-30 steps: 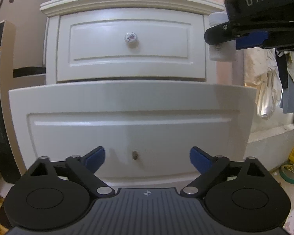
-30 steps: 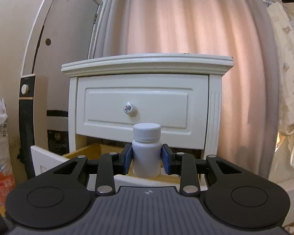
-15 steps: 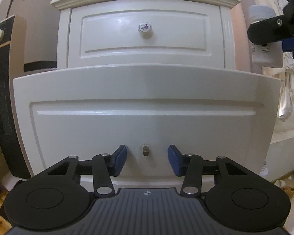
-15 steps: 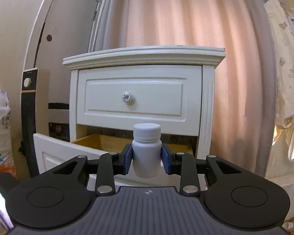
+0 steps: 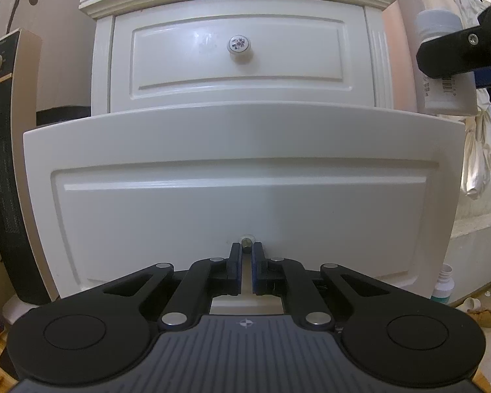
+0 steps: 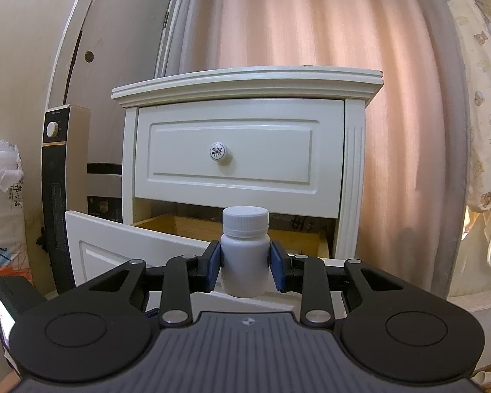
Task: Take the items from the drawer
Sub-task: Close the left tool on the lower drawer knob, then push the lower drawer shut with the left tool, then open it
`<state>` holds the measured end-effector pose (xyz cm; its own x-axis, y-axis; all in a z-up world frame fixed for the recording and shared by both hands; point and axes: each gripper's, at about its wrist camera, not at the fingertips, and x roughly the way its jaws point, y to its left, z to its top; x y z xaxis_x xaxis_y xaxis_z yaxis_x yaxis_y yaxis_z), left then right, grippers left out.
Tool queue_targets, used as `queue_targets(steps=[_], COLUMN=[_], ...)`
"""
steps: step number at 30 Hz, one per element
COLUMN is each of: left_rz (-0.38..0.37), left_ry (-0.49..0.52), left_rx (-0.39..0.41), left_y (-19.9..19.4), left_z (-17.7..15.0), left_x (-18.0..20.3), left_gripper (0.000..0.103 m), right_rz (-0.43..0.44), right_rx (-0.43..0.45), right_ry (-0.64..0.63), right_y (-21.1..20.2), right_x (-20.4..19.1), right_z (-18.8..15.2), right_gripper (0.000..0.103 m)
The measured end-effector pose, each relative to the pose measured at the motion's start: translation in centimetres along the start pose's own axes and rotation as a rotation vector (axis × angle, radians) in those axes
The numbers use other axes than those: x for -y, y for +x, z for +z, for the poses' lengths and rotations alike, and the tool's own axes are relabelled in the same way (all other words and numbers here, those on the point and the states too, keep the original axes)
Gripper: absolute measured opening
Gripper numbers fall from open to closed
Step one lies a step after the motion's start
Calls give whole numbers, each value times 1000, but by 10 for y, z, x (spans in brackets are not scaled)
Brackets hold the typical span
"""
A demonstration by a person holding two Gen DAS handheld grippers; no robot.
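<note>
Within the last second the left gripper (image 5: 244, 263) has clenched on the lower drawer's (image 5: 242, 196) knob stud (image 5: 245, 241), while the right gripper (image 6: 244, 263) keeps grasping the white bottle (image 6: 245, 252), upright and clear above the open drawer; removal appears complete, closing likely next.

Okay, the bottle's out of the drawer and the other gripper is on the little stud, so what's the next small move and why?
Probably push the lower drawer shut with the left gripper. Its jaws sit closed around the small metal stud on the drawer front, the drawer stands pulled out, and the right gripper already holds the white bottle clear above it.
</note>
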<state>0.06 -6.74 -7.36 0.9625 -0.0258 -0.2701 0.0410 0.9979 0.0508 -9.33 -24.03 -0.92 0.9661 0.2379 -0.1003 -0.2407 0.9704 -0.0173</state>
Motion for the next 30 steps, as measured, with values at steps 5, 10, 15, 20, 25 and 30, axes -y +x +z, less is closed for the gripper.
queue_targets(steps=[5,10,15,20,25,30], left_rz=[-2,12,3,16,25,31], left_ry=[-2,-9,-35,-22,-28,-25], left_rx=[-7,-22,-51,-70,-73,-79], left_y=[14,39,67,92,115,131], left_z=[5,14,25,33,38,42], left_x=[-2,0,-3,0,2,4], left_gripper=[3,3,3,3,3,3], right_rz=[9,11,5,11,13,21], right_rx=[-6,-13,-24,-22,-28,-49], right_ry=[-3,8,7,13,34,42], right_y=[0,2,10,17,27,42], right_x=[-1,1,3,6,12,13], right_z=[-1,-5,-7,-8,-12,-16], right_gripper=[32,32,32,32,32,32])
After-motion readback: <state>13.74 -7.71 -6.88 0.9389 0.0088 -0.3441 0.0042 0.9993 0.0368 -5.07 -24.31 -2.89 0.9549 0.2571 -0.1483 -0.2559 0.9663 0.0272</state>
